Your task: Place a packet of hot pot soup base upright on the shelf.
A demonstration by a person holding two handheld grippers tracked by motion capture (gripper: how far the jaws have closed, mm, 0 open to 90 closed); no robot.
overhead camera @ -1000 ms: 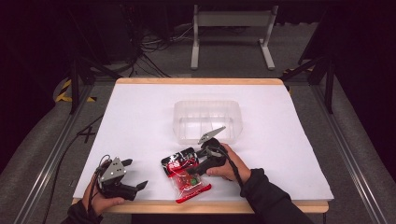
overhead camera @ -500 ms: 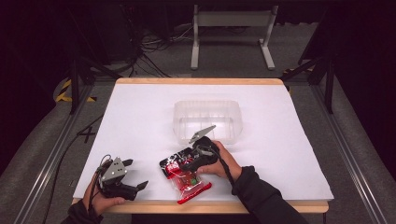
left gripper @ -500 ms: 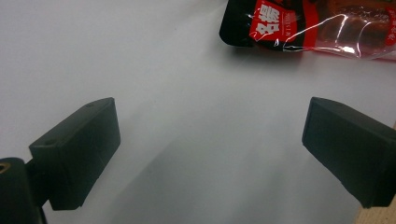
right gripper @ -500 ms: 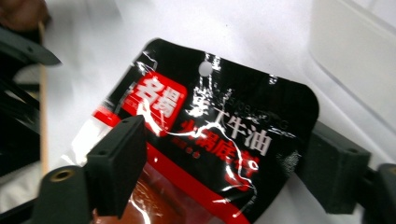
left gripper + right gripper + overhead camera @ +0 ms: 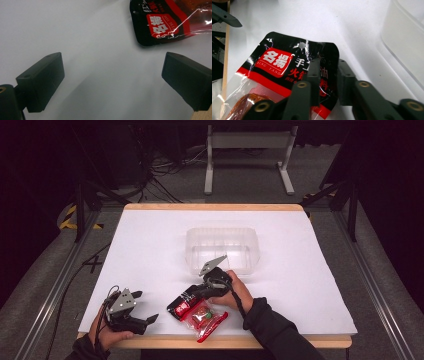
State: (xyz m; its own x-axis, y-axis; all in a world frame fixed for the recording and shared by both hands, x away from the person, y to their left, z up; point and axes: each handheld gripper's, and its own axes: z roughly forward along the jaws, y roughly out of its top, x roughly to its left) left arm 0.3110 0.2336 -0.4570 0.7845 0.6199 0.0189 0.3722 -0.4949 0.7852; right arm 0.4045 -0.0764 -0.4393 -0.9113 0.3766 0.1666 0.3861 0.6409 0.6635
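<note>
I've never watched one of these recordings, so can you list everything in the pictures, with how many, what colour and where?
sauce packet: one, black and red with a clear part, near front edge of table.
plastic container: one, clear, mid-table, beyond the packet.
table: one, white top with wooden edge.
metal stand: one, grey, on the floor behind the table.
cables: several, dark, on the floor behind.
left gripper: black, jaws open, near the front left corner.
right gripper: black, jaws just closing on the packet's black end.
</note>
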